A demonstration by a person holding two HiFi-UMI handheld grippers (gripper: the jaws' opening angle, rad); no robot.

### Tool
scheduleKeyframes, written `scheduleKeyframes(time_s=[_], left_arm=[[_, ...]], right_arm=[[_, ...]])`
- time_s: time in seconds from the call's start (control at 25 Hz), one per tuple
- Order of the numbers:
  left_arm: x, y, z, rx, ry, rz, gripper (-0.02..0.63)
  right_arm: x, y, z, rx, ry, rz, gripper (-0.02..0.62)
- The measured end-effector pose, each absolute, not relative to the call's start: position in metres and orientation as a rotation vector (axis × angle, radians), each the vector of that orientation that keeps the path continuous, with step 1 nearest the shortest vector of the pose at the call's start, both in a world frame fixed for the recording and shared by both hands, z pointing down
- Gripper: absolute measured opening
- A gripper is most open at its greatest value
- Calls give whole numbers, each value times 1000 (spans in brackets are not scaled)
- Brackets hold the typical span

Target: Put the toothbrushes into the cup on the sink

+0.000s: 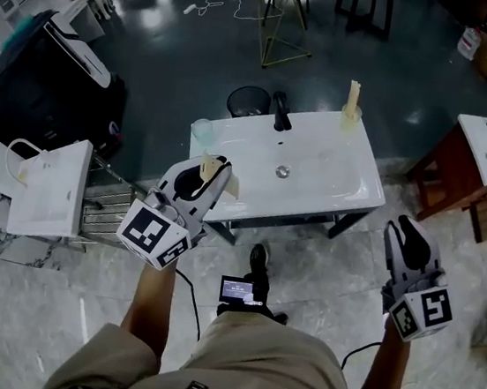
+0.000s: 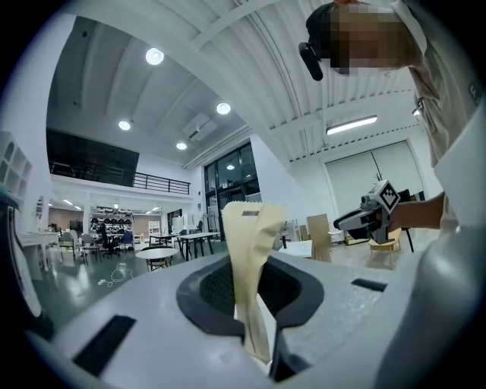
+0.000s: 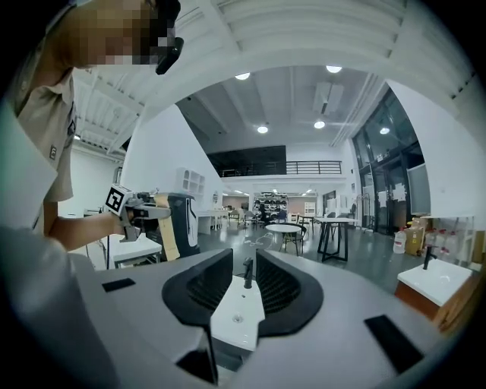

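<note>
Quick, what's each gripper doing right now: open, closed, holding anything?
Left gripper: closed on a beige wrapped toothbrush.
Right gripper: open, nothing between its jaws.

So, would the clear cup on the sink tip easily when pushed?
Probably. The clear cup looks thin and taller than wide, so likely light and tippy. It stands at a corner of the glossy sink, so it may slide off.
</note>
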State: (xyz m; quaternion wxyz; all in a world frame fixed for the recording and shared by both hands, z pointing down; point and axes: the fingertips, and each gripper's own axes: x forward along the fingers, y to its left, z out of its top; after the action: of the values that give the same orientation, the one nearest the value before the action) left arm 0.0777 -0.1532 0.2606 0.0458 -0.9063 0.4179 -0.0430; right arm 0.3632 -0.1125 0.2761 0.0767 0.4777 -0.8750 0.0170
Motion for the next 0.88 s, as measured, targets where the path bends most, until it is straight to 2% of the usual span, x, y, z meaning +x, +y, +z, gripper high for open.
scheduleKeyframes(time_s=[0.4,0.88], left_arm=[[40,-160,246,-2725,1309,-96,44],[-53,-275,273,-2722,1367,-51,43]], right_arm=[[316,-97,271,1365,-2658,66,87],[211,-181,302,1286,-2623,162,86]])
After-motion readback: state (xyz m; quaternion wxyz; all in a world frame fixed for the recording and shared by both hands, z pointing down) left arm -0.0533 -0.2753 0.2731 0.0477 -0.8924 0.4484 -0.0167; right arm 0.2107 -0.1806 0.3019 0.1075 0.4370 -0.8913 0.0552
